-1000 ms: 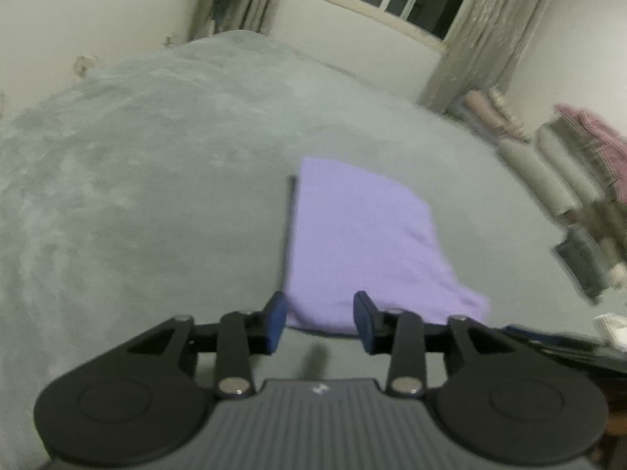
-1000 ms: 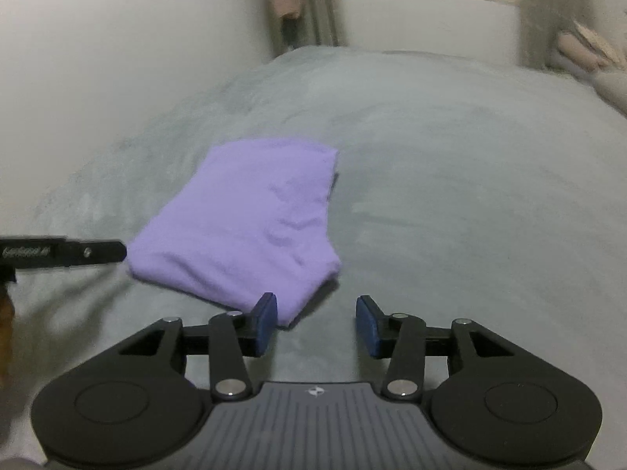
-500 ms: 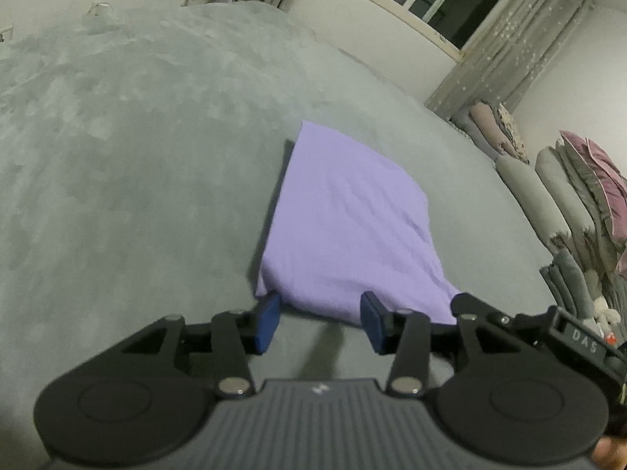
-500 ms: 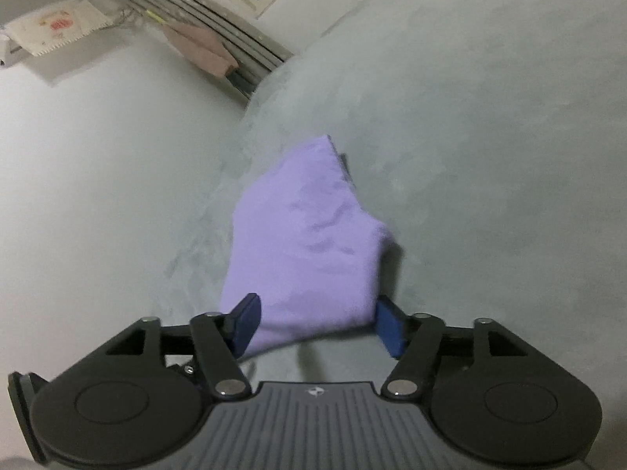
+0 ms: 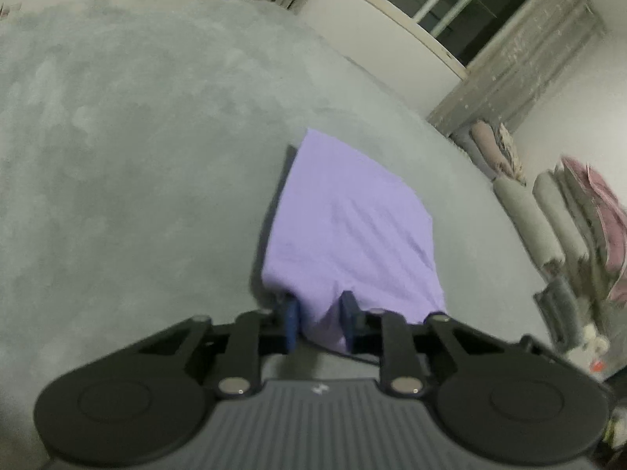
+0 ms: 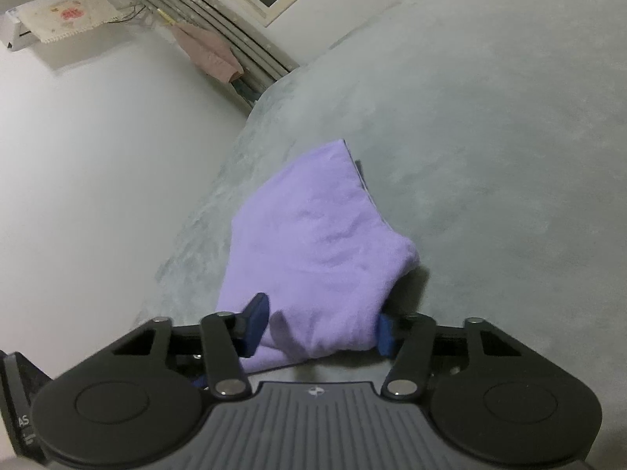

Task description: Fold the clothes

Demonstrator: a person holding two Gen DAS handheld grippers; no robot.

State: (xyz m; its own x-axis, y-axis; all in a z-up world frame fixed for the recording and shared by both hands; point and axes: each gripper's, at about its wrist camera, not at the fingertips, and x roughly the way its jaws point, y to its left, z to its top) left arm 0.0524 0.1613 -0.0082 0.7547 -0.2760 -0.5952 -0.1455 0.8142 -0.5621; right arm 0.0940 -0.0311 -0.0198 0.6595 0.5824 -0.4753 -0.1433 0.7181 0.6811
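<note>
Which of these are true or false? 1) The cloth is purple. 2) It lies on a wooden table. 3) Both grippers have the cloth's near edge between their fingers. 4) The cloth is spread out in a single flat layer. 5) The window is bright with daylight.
1) True: the purple cloth is lilac.
2) False: it lies on a grey plush bed cover.
3) True: the left gripper and right gripper each straddle that edge, jaws just closing.
4) False: it is already folded, with bunched thickness at the near edge.
5) False: the window is dark.
</note>
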